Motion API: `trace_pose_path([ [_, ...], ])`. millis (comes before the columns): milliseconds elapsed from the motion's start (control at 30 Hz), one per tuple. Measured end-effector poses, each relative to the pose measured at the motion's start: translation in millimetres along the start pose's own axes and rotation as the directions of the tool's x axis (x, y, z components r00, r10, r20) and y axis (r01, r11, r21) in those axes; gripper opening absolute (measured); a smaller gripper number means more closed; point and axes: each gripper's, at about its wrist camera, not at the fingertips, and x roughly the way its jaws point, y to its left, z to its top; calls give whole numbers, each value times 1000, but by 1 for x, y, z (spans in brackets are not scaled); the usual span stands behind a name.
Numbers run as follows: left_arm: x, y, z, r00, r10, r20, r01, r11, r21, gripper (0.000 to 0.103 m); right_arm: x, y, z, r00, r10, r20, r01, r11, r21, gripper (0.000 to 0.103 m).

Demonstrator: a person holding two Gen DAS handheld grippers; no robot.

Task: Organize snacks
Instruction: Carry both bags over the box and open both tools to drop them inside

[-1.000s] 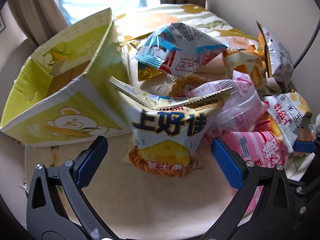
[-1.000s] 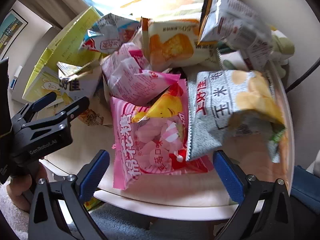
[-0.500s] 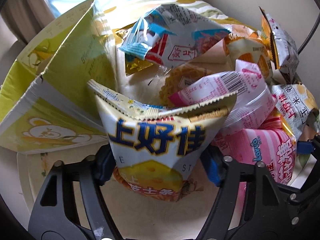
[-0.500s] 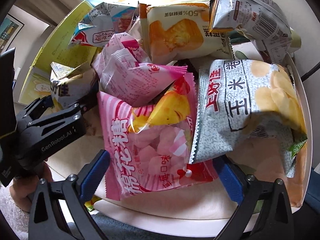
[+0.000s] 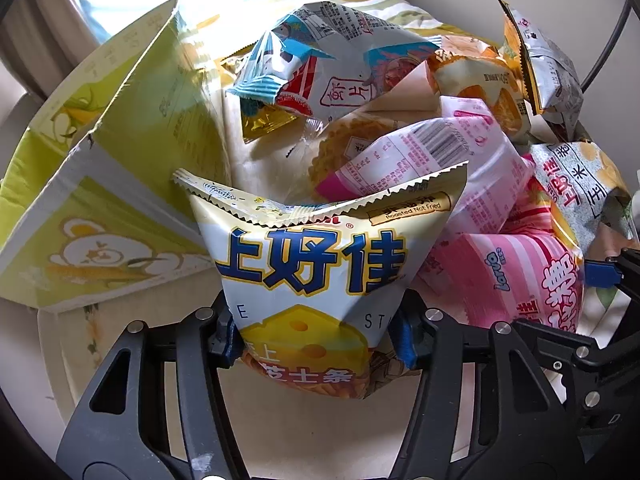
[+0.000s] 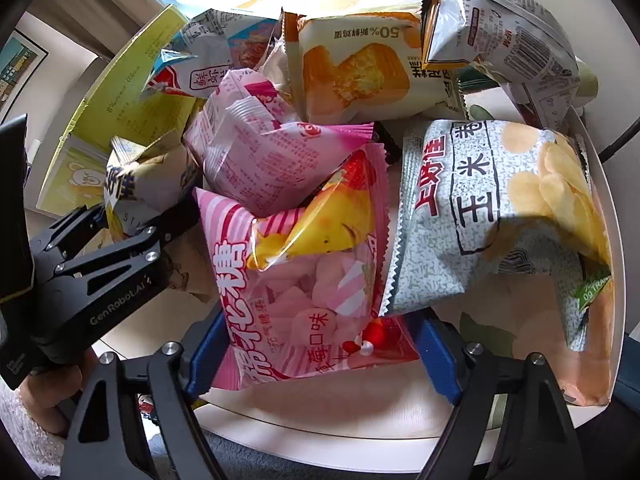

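My left gripper (image 5: 316, 340) is closing, and its blue pads (image 5: 402, 344) press both sides of the upright yellow-and-white cheese snack bag (image 5: 320, 272). The right wrist view shows the same bag (image 6: 148, 184) held in the left gripper (image 6: 136, 220). My right gripper (image 6: 320, 354) is also closing, with the pink marshmallow bag (image 6: 304, 280) lying flat between its jaws. Its pads (image 6: 208, 352) stand at the bag's side edges without visibly squeezing it. An open yellow-green cardboard box (image 5: 100, 168) lies tilted at the left.
Several more snack bags are piled on the round table (image 6: 340, 420): a grey corn-chip bag (image 6: 500, 208), a pale pink packet (image 6: 264, 160), an orange cake packet (image 6: 360, 72), a blue-and-white bag (image 5: 340, 60) and a silver bag (image 6: 500, 28). A hand (image 6: 44, 396) holds the left gripper.
Both pairs of jaws have narrowed. The left one went from wide open to gripping the cheese bag. The right one came in around the pink marshmallow bag, which now looms larger.
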Motion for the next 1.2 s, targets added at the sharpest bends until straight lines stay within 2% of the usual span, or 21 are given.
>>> trace_pose_path([
  [367, -20, 4, -2, 1000, 21, 23, -21, 1000, -16, 52, -9, 1, -4, 998, 61, -5, -61, 998, -17, 78],
  [633, -62, 7, 8, 995, 49, 88, -43, 997, -65, 52, -56, 1, 1, 995, 58, 81, -52, 996, -74, 78],
  [767, -88, 9, 18, 989, 53, 140, -43, 996, -77, 52, -83, 5, 10, 990, 47, 131, -32, 993, -112, 78],
  [933, -115, 23, 37, 985, 52, 167, -31, 991, -127, 52, -111, 16, 36, 983, 42, 179, -16, 989, -147, 78],
  [1033, -131, 44, 49, 982, 45, 185, -12, 984, -177, 52, -125, 33, 51, 975, 49, 217, -9, 983, -183, 78],
  [1200, -153, 87, 68, 971, 75, 229, -23, 975, -222, 52, -145, 70, 86, 959, 61, 275, 10, 968, -250, 78],
])
